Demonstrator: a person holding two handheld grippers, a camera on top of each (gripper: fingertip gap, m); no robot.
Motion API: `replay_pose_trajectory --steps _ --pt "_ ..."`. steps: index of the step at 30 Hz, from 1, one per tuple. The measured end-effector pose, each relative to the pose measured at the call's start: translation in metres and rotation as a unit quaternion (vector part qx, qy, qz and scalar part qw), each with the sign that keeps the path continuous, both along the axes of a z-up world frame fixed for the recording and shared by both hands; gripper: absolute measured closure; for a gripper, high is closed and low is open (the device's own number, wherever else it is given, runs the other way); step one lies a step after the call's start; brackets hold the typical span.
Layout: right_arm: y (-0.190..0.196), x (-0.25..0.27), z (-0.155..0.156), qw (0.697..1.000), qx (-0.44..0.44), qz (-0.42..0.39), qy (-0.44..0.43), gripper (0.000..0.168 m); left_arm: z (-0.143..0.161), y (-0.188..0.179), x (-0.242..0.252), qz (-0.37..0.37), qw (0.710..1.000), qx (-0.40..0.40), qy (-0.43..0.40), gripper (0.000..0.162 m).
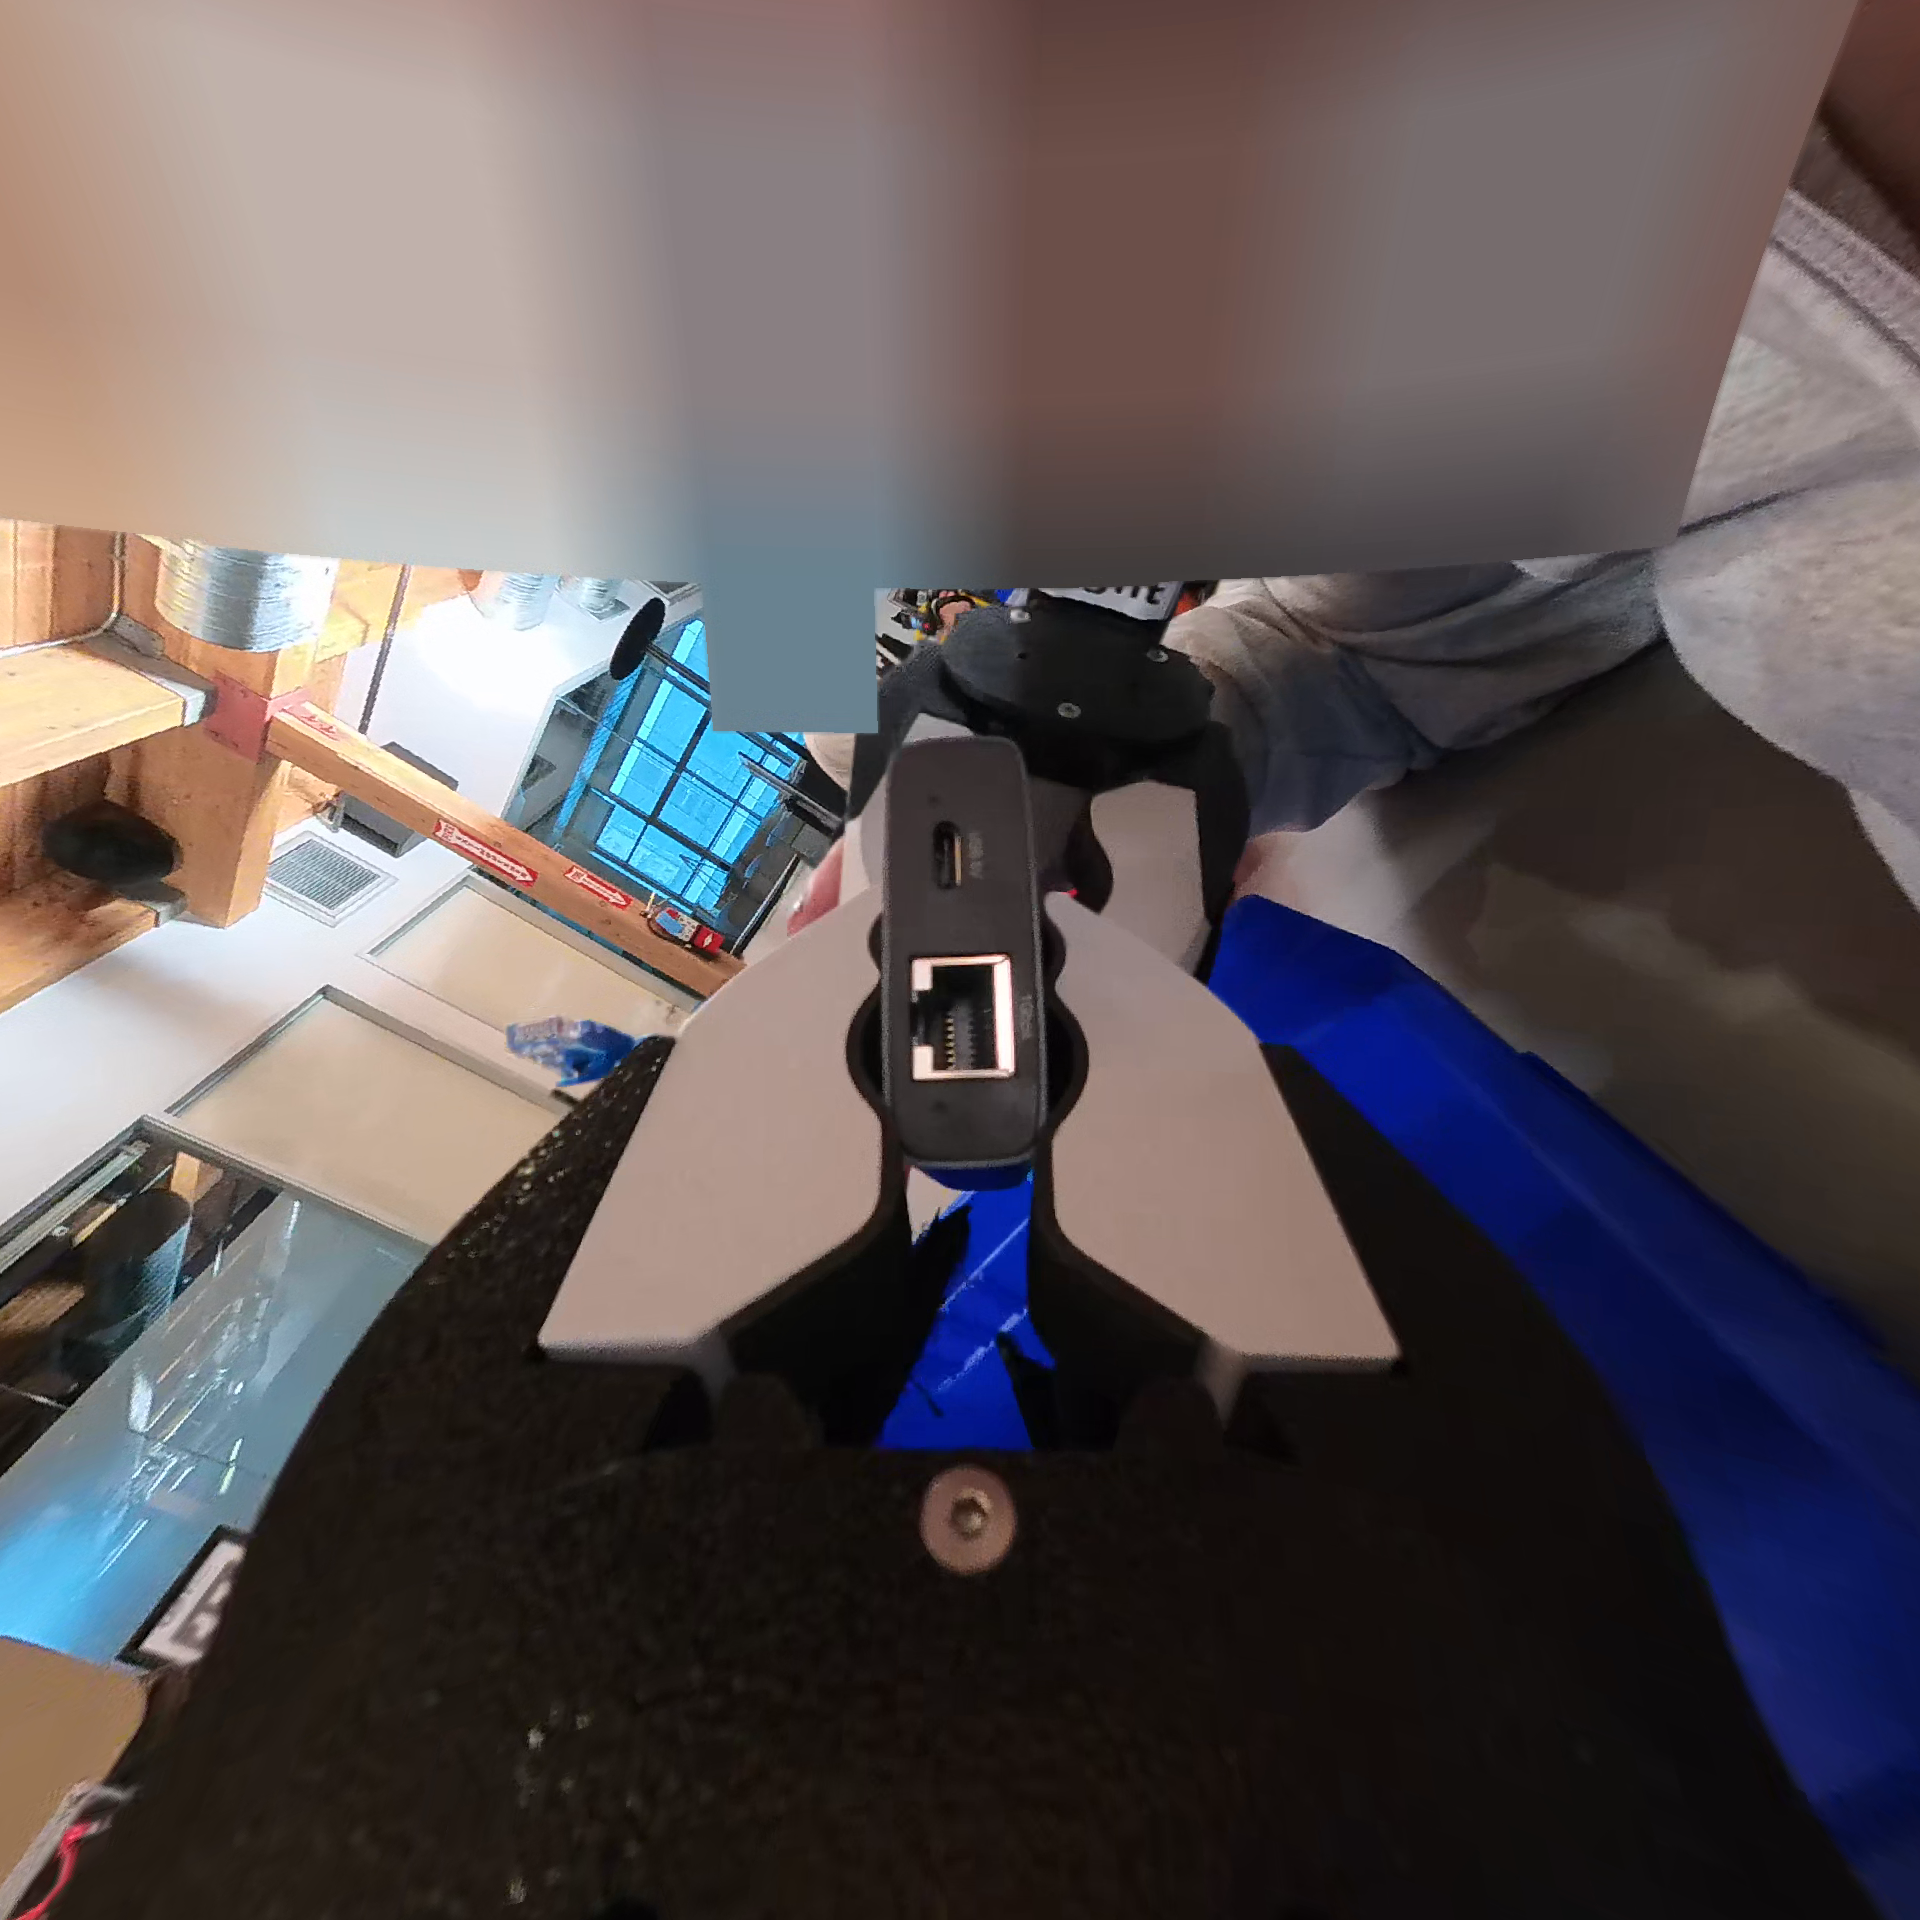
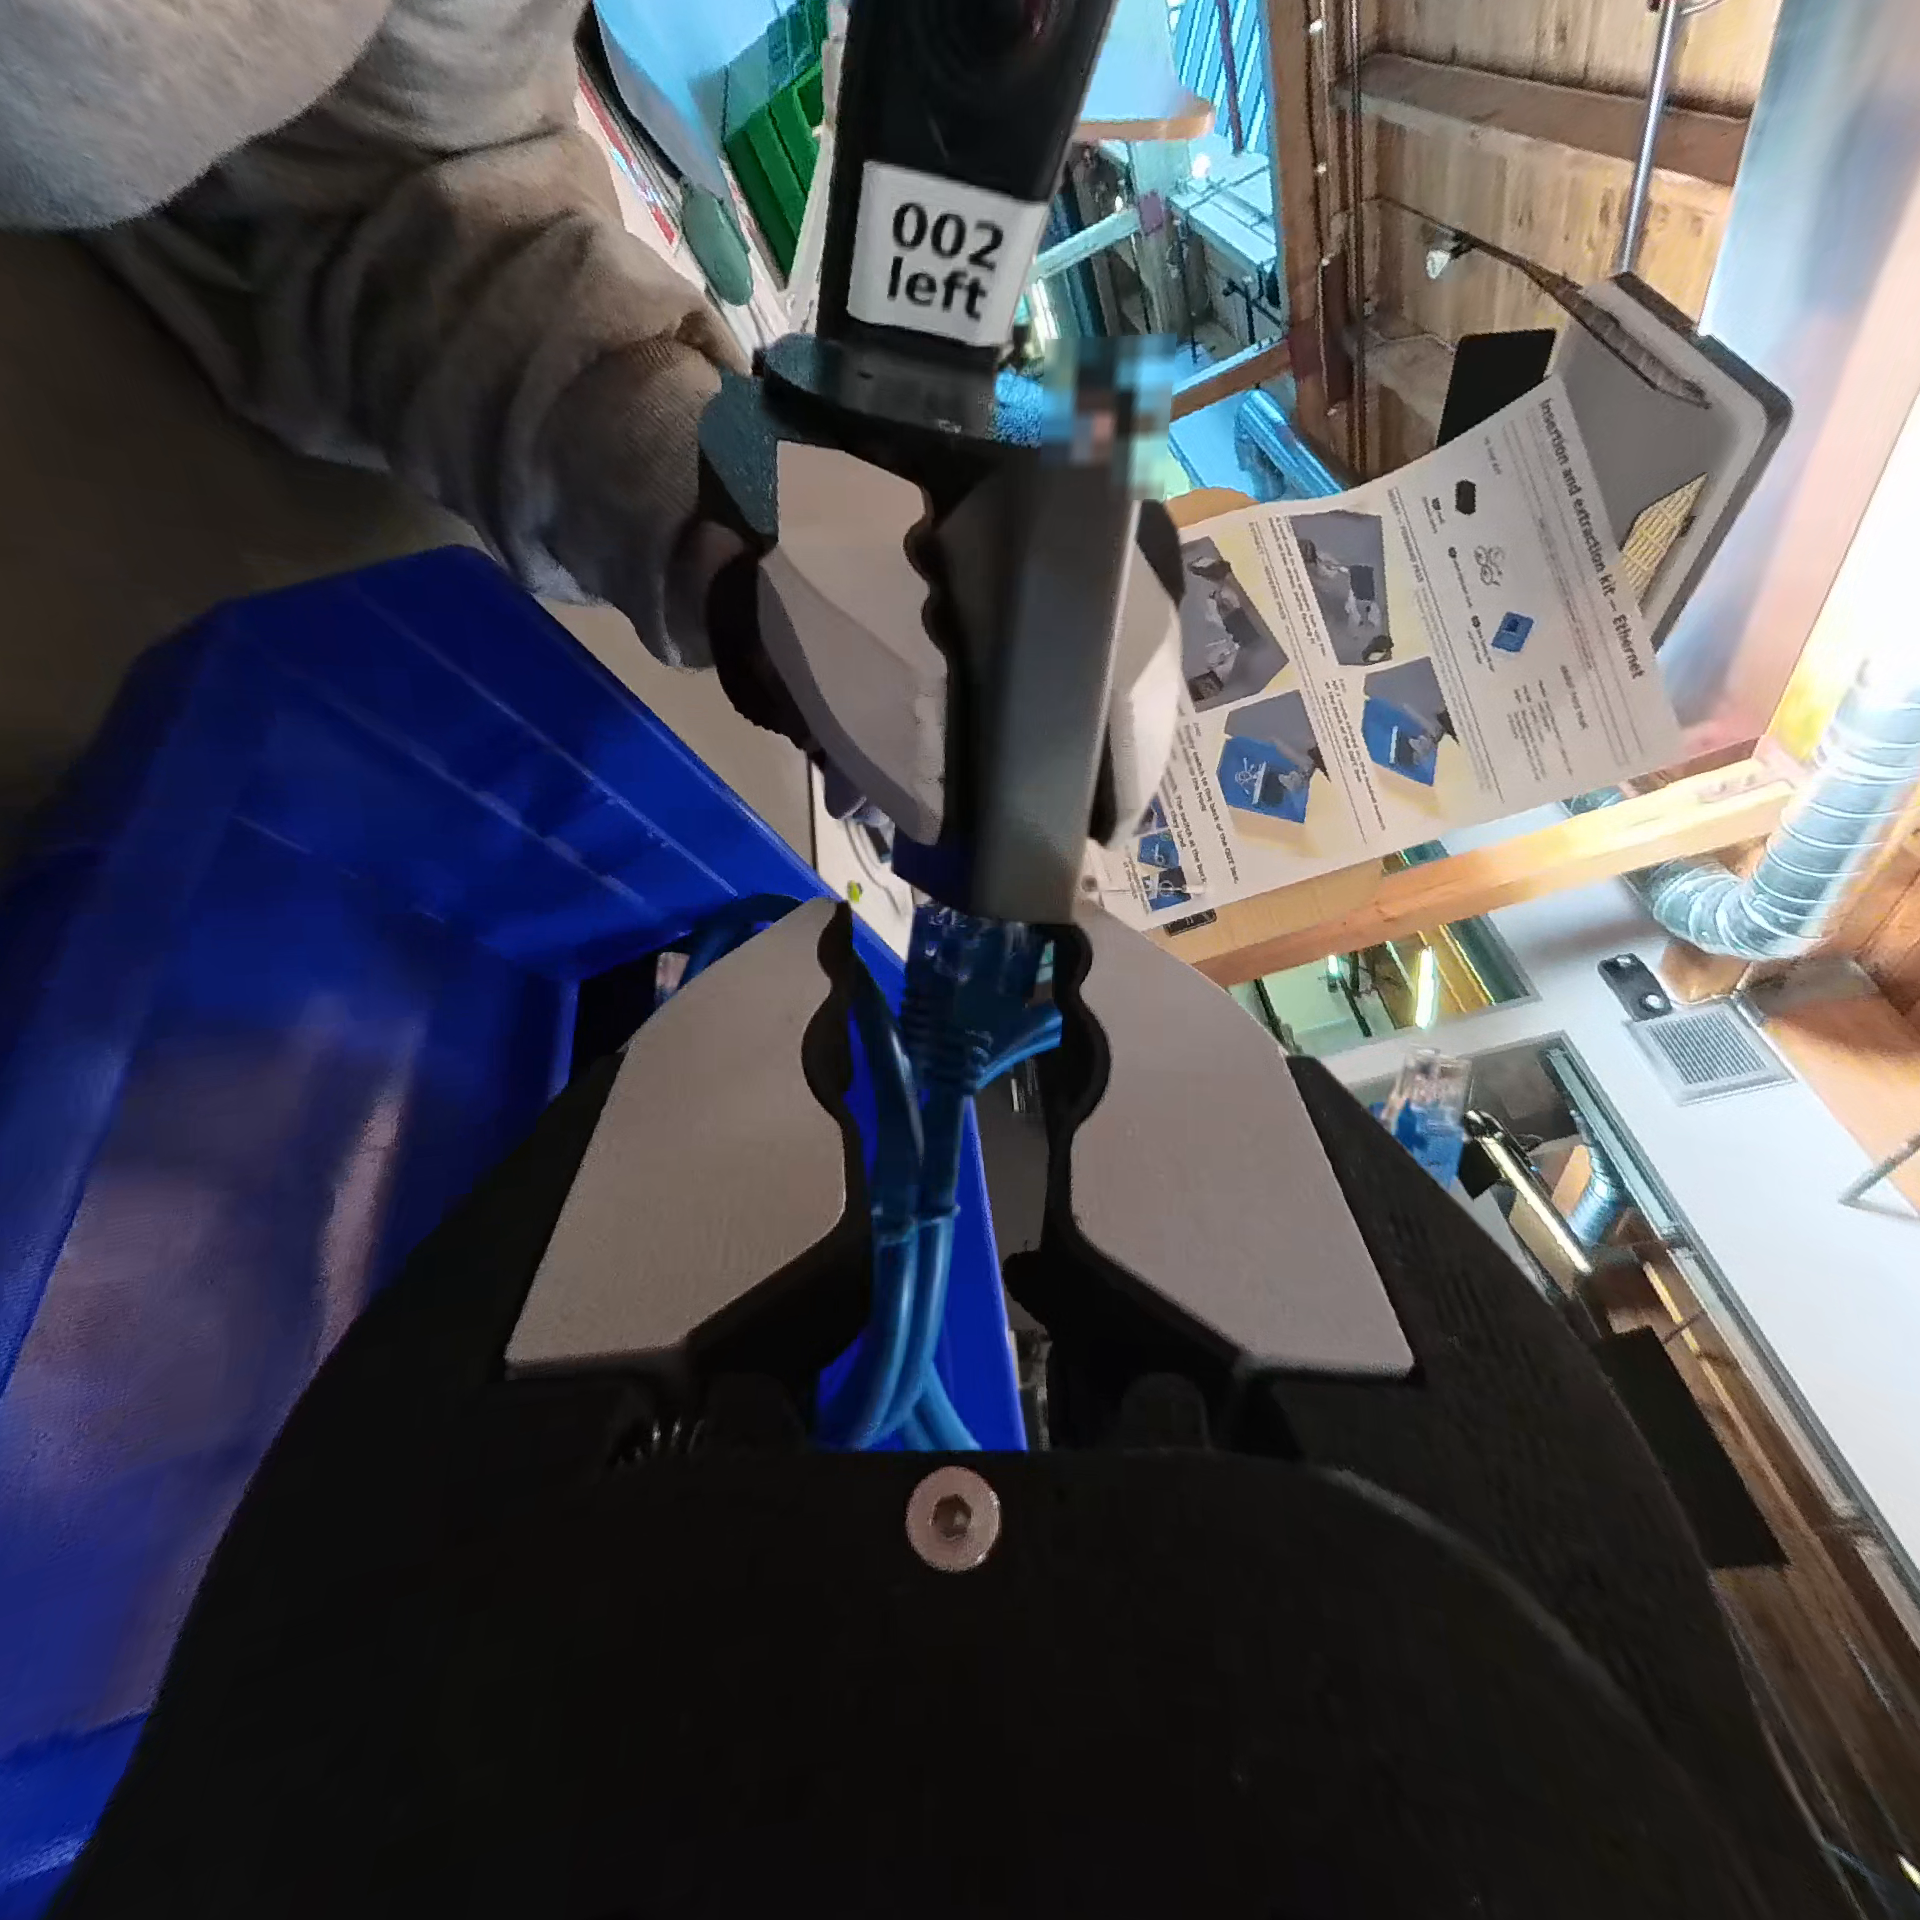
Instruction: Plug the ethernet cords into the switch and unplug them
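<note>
Wooden beams (image 1: 447, 821), a metal duct and blue-lit windows are filling the background of the left wrist view, with a wide blurred patch covering the upper part. Against this the left gripper (image 1: 961, 1039) is clamping a dark grey adapter (image 1: 961, 935) between its silver fingers (image 1: 748, 1143), the jaws closed onto its sides; the adapter's end, bearing a square network socket and a small oval port above it, is facing the camera. Beyond the adapter the right gripper (image 1: 1081, 727) is showing in black and silver, pointing toward it, with a grey sleeve (image 1: 1455, 665) to the right of it. Below and right of the adapter a blue bin (image 1: 1558, 1195) is lying. In the right wrist view, timber walls, a ribbed duct and a printed sheet (image 2: 1403, 665) are sitting to the right of the adapter (image 2: 1029, 686), which is hanging just above the right gripper (image 2: 951, 997) and is pinched by the left gripper (image 2: 935, 644) coming from above with a white label on its body. The right gripper's jaws are standing narrowly apart around a blue cable (image 2: 914, 1195), whose clear plug (image 2: 961, 940) is pointing up right at the adapter's lower end; I cannot tell whether the fingers (image 2: 707, 1132) are actually pressing the cable or whether the plug is touching the socket. Left of the adapter a sleeved hand (image 2: 468, 364) is gripping the left gripper, and the bin (image 2: 364, 831) is lying below it.
</note>
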State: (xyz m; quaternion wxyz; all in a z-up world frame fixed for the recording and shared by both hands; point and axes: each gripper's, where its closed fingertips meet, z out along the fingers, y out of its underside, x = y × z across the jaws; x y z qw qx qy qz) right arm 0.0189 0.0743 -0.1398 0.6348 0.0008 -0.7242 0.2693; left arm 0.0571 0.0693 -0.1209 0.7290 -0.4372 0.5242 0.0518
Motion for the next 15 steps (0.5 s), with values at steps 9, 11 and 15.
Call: replay_pose_trajectory --steps 9,11,15 --pt "0.004 -0.015 -0.003 0.998 0.001 -0.061 0.016 0.135 0.000 0.004 0.005 0.033 0.999 0.022 0.021 0.141" --pt "0.004 -0.016 -0.003 0.998 0.000 -0.065 0.021 0.135 -0.003 0.003 0.007 0.034 0.998 0.026 0.036 0.141" --pt "0.001 -0.017 -0.005 0.998 0.000 -0.058 0.022 0.135 -0.008 0.000 0.015 0.025 0.998 0.028 0.057 0.142"
